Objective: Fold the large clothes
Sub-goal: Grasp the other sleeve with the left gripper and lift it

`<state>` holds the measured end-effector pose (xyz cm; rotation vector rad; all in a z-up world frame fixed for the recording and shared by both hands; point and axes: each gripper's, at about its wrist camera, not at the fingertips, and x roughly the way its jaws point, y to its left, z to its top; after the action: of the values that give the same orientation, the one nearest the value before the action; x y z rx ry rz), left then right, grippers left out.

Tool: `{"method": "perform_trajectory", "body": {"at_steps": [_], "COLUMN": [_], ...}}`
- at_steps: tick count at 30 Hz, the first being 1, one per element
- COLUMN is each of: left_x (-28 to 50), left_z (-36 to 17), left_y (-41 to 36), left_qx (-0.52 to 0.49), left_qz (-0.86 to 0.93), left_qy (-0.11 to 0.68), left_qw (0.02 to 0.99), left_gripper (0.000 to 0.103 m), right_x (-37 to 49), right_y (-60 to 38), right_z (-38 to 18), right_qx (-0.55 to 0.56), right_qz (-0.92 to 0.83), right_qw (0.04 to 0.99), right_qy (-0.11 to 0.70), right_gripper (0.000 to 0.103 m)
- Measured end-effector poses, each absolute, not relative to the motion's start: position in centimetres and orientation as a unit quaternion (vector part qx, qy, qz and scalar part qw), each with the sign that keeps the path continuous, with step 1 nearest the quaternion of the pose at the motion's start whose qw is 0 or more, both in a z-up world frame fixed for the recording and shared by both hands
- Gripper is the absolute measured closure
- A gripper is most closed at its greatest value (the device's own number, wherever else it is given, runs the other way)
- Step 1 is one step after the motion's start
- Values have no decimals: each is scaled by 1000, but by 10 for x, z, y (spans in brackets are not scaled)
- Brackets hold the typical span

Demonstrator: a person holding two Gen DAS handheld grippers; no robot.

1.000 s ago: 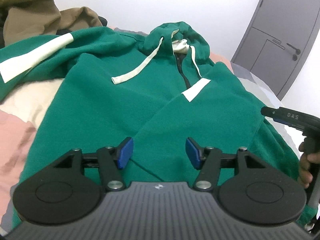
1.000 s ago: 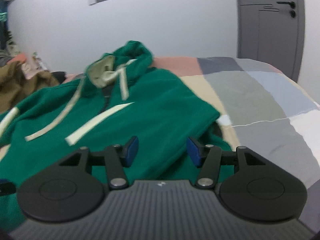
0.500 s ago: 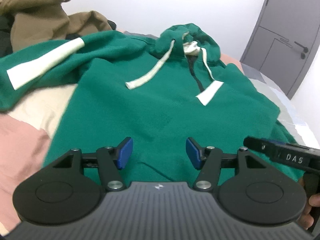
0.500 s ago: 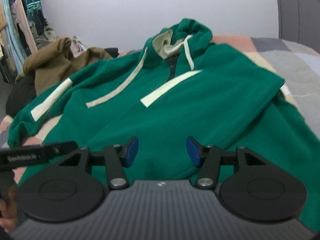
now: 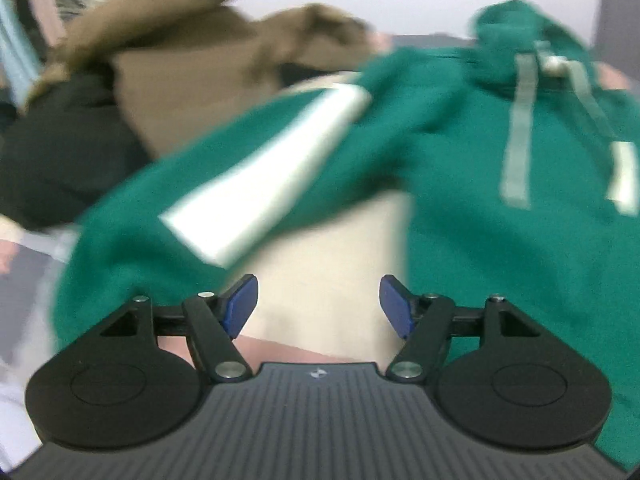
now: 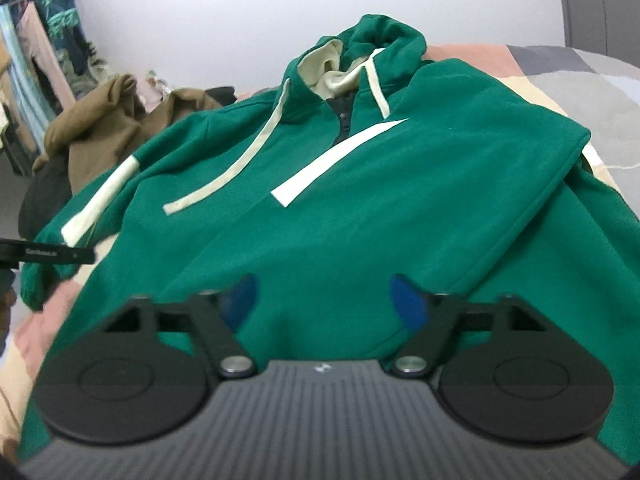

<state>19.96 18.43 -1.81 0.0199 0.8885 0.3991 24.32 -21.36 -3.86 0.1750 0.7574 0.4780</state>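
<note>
Green hoodie flat, cream-striped sleeve outstretched — both tools' jaws just widened, nothing between.

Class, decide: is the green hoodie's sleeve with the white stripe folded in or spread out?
Spread out: the striped sleeve extends sideways from the green hoodie onto the bed, not laid across its front.

1. Left gripper swung left: it was over the green hoodie's front, now it's over bare cream bedding beside the outstretched sleeve; view blurred.
2. Left jaws have just been opening, nothing between them.
3. Right gripper jaws have just been opening, wider than before, empty, over the hoodie's lower front.
4. Brown garment pile now fills the left view's upper part.
</note>
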Motion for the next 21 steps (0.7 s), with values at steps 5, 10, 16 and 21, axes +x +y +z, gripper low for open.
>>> {"method": "perform_trajectory", "body": {"at_steps": [5, 10, 16, 21], "left_x": [194, 179, 175, 166], "left_z": [-26, -49, -68, -18], "left_y": [240, 257, 289, 308], "left_qx": [114, 238, 288, 200], "left_qz": [226, 181, 178, 183], "left_qy": [450, 493, 526, 516], "left_qw": [857, 817, 780, 813], "left_gripper": [30, 29, 64, 97], "right_x": [259, 271, 278, 280], "right_y": [-210, -205, -194, -193], "right_z": [-49, -56, -63, -63], "right_qx": [92, 79, 48, 36], "right_qz": [220, 213, 206, 204], "right_qw": [895, 900, 909, 911], "right_qy": [378, 372, 360, 355], "right_gripper": [22, 22, 22, 22]}}
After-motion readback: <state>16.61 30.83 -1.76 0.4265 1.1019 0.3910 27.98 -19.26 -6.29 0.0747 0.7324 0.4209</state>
